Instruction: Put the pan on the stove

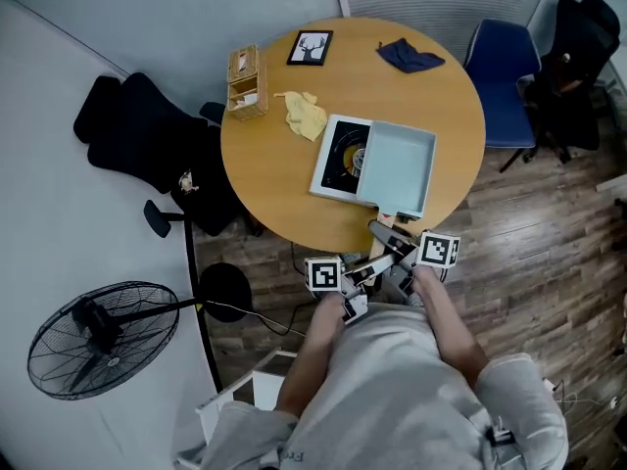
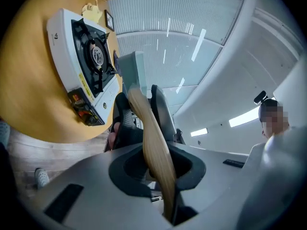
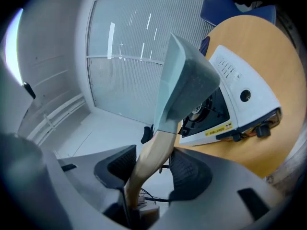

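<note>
1. A person stands at a round wooden table point(image 1: 265, 164), holding a gripper in each hand.
2. A white portable stove point(image 1: 336, 155) sits on the table near the edge closest to the person.
3. A pale blue-green square pan point(image 1: 400, 169) lies over the right part of the stove. The left half of the burner is uncovered. No view shows whether the pan rests on the grate or is held just above it.
4. The pan's wooden handle point(image 1: 384, 231) points back past the table edge toward the person, and both grippers meet on it.
5. The left gripper point(image 2: 139, 94) is clamped on the handle, its jaws narrow and pressing the thin sides.
6. The right gripper point(image 3: 154, 152) also grasps the handle. Its jaws stand wide, and the pads appear to touch both sides.
7. From both gripper views, the pan body rises straight ahead of the jaws, with the stove just beyond and below it.
</note>
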`<state>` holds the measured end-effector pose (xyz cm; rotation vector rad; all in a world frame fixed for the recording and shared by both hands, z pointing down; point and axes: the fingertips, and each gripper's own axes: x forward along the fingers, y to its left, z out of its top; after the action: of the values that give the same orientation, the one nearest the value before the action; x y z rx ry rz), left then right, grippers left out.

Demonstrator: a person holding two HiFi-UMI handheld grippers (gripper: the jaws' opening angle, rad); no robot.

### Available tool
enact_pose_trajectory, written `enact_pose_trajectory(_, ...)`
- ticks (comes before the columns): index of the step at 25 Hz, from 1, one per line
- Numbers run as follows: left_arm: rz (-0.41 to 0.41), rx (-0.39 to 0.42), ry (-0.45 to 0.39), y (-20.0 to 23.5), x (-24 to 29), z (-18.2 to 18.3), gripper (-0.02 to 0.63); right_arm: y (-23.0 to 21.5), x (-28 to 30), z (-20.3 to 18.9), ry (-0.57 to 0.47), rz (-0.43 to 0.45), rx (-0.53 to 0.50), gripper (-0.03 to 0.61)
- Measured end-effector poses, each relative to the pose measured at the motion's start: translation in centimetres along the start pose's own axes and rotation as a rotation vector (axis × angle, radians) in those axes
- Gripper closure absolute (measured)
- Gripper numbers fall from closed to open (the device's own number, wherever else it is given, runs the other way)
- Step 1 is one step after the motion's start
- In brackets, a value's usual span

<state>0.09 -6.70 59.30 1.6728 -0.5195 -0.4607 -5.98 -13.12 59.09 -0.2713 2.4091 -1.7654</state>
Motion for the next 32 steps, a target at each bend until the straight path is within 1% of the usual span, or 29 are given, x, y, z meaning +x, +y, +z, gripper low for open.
enact_pose_trajectory(2, -0.025, 0.010, 0.011, 0.3, -0.6, 1.4, 0.534, -0.4, 1.4, 0.3, -0.013, -0.016, 0.009, 0.364)
enact_pose_trajectory(7, -0.021, -0.014, 0.054, 0.8, -2.5, 3.9, 0.534, -2.2, 4.0, 0.2, -0.034, -0.094, 0.038, 0.364)
enact_pose_trajectory(11, -0.038, -0.050, 0.078, 1.7, -4.0, 5.4, 0.532, -3.0, 6.0, 0.2, -0.058, -0.112, 0.044, 0.362)
enact_pose_trajectory(13, -0.022, -0.042, 0.093, 2.5, -4.6, 6.1, 0.532, -3.6, 6.8, 0.2, -0.062, -0.127, 0.050, 0.360)
enact_pose_trajectory(16, -0.025, -0.020, 0.114, 3.3, -4.8, 6.5, 0.532, -4.3, 7.7, 0.1, -0.060, -0.139, 0.051, 0.360)
enact_pose_trajectory(19, -0.014, -0.043, 0.128, 3.7, -4.9, 6.9, 0.534, -5.1, 8.2, 0.0, -0.065, -0.156, 0.046, 0.357)
enact_pose_trajectory(22, 0.004, -0.044, 0.157, 4.2, -5.3, 7.0, 0.535, -5.4, 8.6, -0.1, -0.083, -0.148, 0.032, 0.354)
enact_pose_trajectory(27, 0.041, -0.034, 0.182, 5.1, -5.8, 6.8, 0.535, -6.4, 8.7, -0.8, -0.089, -0.150, 0.065, 0.353)
enact_pose_trajectory(30, 0.058, -0.038, 0.185, 5.7, -6.0, 7.0, 0.535, -6.2, 9.4, -0.6, -0.080, -0.110, 0.030, 0.351)
enact_pose_trajectory(32, 0.067, -0.038, 0.185, 5.9, -6.0, 7.1, 0.535, -6.3, 9.6, -0.6, -0.078, -0.097, 0.029, 0.351)
